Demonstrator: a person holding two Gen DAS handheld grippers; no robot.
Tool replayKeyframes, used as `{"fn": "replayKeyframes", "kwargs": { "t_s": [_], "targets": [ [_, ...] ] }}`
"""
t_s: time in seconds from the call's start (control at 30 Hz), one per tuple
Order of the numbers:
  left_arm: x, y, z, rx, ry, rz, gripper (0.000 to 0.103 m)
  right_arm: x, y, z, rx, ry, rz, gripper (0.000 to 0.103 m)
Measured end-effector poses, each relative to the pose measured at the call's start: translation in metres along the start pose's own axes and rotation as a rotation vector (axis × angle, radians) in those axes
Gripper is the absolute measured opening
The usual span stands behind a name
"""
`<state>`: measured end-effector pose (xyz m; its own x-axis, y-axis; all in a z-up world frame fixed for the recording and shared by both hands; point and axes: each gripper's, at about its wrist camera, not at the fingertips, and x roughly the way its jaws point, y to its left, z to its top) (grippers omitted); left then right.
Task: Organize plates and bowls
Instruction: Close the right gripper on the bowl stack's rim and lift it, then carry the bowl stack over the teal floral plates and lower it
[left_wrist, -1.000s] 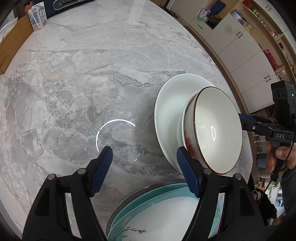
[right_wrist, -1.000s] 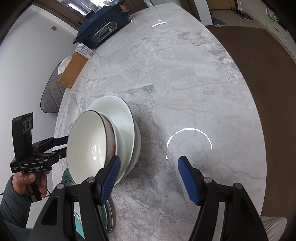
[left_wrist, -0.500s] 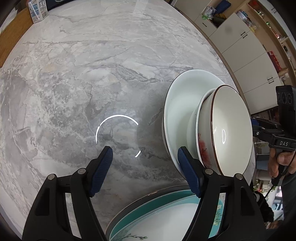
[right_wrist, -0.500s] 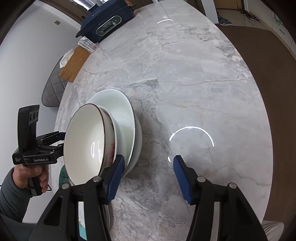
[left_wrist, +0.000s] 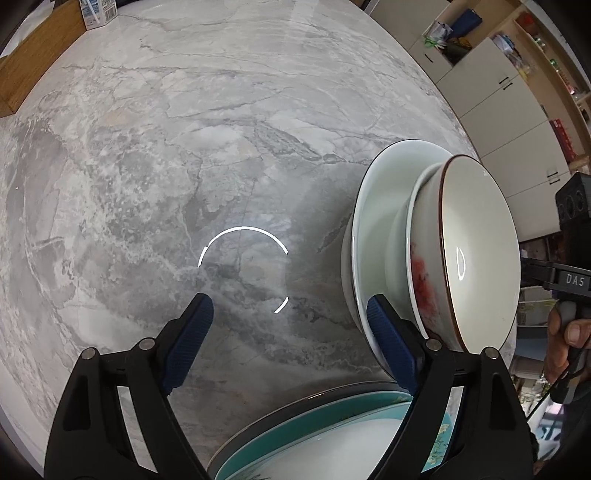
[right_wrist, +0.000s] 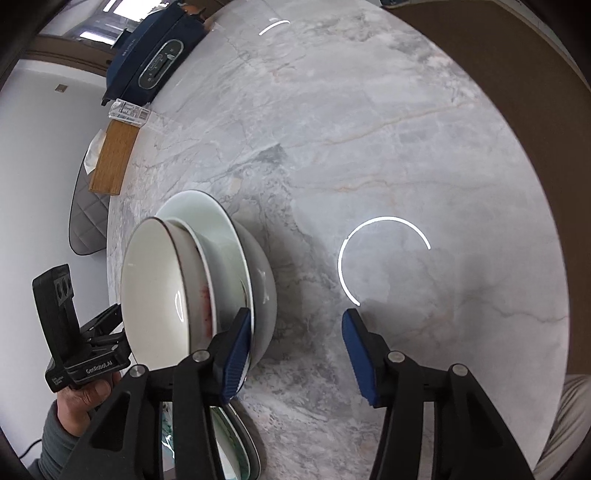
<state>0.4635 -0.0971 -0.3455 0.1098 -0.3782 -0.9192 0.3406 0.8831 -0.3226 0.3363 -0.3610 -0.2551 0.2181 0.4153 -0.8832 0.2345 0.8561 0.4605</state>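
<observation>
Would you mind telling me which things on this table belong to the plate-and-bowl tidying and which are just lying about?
Part of the job:
- brown-rimmed bowl, topmost of the nested stack
- white bowl at the bottom of that stack
- teal plates, stacked at the table's near edge

Just lying about:
- blue appliance
- wooden board
- small carton

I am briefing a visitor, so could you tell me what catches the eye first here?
A stack of white bowls, the top one brown-rimmed with a red pattern outside, sits near the edge of the grey marble table. Teal-rimmed plates lie just in front of it. Both blue-padded claws hang open above the table, holding nothing.
</observation>
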Motion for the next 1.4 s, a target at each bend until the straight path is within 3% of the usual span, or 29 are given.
{"fn": "replayKeyframes", "kwargs": {
  "t_s": [0.07,0.2,0.47,0.6,0.63,0.7,0.73,0.77,0.8,0.87,1.0,1.4],
  "targets": [
    [0.000,0.001,-0.001,-0.009,-0.002,0.003,0.083,0.012,-0.001,-0.002,0.011,0.024,0.017,0.051],
    [0.004,-0.003,0.000,-0.008,0.000,-0.031,0.067,0.015,0.007,-0.008,-0.045,-0.010,0.039,0.042],
    [0.013,-0.007,0.001,-0.023,-0.044,-0.032,0.066,0.015,0.013,-0.014,-0.156,-0.084,0.032,0.042],
    [0.011,-0.007,-0.001,-0.017,-0.056,-0.011,0.066,0.020,0.020,-0.015,-0.175,-0.088,0.052,0.024],
    [0.011,-0.008,0.000,-0.016,-0.054,-0.010,0.064,0.020,0.023,-0.016,-0.186,-0.091,0.046,0.024],
    [0.010,-0.012,0.001,0.002,-0.044,-0.062,0.035,0.020,0.025,-0.017,-0.187,-0.090,0.040,0.024],
    [0.009,-0.018,0.002,0.019,-0.044,-0.069,0.029,0.020,0.023,-0.016,-0.179,-0.087,0.051,0.024],
    [0.009,-0.024,0.003,0.039,-0.044,-0.074,0.015,0.020,0.022,-0.016,-0.175,-0.086,0.057,0.024],
    [0.009,-0.031,0.004,0.060,-0.042,-0.064,0.011,0.020,0.022,-0.016,-0.168,-0.085,0.060,0.024],
    [0.010,-0.038,0.004,0.085,-0.042,-0.027,0.011,0.020,0.021,-0.016,-0.157,-0.086,0.055,0.023],
    [0.012,-0.026,0.009,0.013,-0.016,-0.099,0.011,0.021,0.022,-0.016,-0.146,-0.087,0.059,0.023],
    [0.007,-0.022,0.004,-0.013,-0.006,-0.132,0.011,0.015,0.017,-0.020,-0.101,-0.078,0.081,0.023]
  ]
}}
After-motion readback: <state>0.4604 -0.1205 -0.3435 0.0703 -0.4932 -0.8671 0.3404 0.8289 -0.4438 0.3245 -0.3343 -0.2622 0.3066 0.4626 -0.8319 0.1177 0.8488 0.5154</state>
